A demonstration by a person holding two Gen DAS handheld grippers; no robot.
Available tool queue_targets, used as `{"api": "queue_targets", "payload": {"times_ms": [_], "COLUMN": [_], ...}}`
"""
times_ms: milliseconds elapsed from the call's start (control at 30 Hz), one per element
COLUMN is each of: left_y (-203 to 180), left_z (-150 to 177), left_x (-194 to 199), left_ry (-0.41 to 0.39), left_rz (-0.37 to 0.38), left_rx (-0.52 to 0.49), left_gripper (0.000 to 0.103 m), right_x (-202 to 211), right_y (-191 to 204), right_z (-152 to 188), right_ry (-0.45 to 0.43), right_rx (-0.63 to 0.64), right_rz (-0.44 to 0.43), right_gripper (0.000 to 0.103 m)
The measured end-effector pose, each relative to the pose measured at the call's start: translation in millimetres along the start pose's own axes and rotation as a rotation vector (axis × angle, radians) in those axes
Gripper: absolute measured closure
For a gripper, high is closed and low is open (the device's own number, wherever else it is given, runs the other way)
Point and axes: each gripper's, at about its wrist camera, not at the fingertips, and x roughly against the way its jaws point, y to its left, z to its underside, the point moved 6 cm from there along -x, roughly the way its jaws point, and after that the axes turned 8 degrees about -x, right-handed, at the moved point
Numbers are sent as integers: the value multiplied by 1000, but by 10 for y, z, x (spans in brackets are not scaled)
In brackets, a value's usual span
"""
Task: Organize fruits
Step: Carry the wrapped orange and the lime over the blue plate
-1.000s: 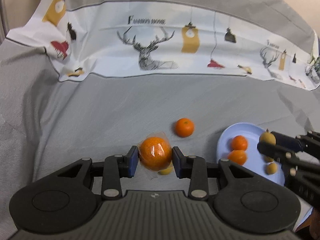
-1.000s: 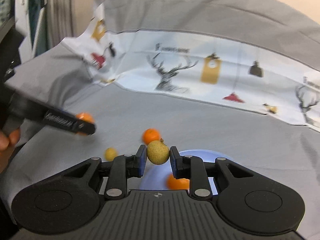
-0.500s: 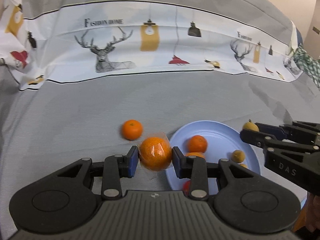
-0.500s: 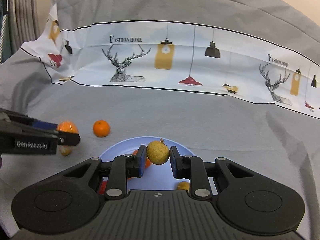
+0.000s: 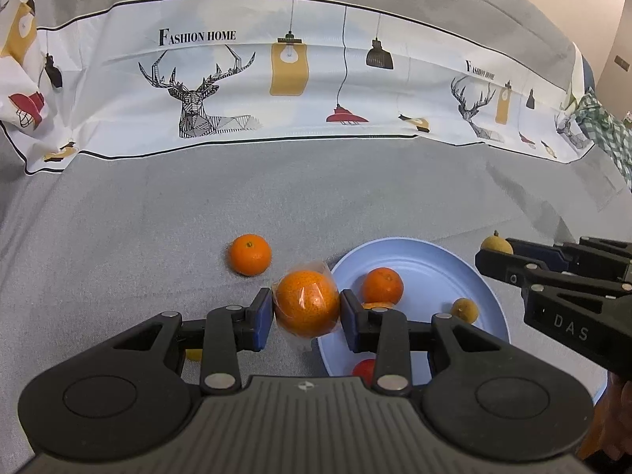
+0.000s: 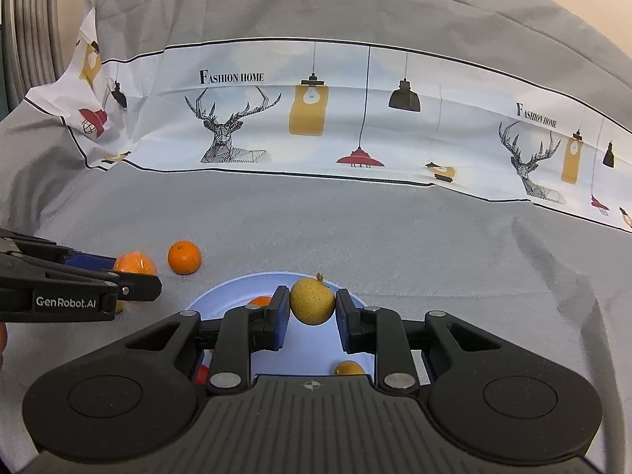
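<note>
My left gripper point(image 5: 307, 308) is shut on a plastic-wrapped orange point(image 5: 307, 302), held just left of the light blue plate point(image 5: 430, 264). The plate holds an orange point(image 5: 382, 284), a small yellow-brown fruit point(image 5: 465, 309), a red fruit point(image 5: 364, 369) and another partly hidden orange. My right gripper point(image 6: 312, 306) is shut on a small yellow-brown fruit point(image 6: 312, 301) above the plate point(image 6: 221, 296). It shows in the left wrist view point(image 5: 493, 251) at the plate's right edge. A loose orange point(image 5: 250, 254) lies on the cloth left of the plate.
A small yellow fruit point(image 5: 193, 354) lies on the grey cloth point(image 5: 158, 205) under my left gripper. A printed white cloth strip point(image 5: 316, 91) runs across the back. A green checked cloth point(image 5: 604, 126) sits far right.
Both grippers have swung right with their fruits. The left one now holds its wrapped orange beside the plate; the right one holds its fruit over the plate.
</note>
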Motion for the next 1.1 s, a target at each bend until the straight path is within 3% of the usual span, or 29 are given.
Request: {"api": "queue_targets", "payload": {"times_ms": [1100], "left_y": [-139], "left_z": [-1], "left_x": [-54], "left_ry": [-1], "left_rz": [25], "left_rx": [-15], "left_gripper": [63], "right_x": [-33], "right_y": [26], "right_z": [5], "right_ry": [12], "right_rx": [14], "right_rz": [22], "right_gripper": [77]}}
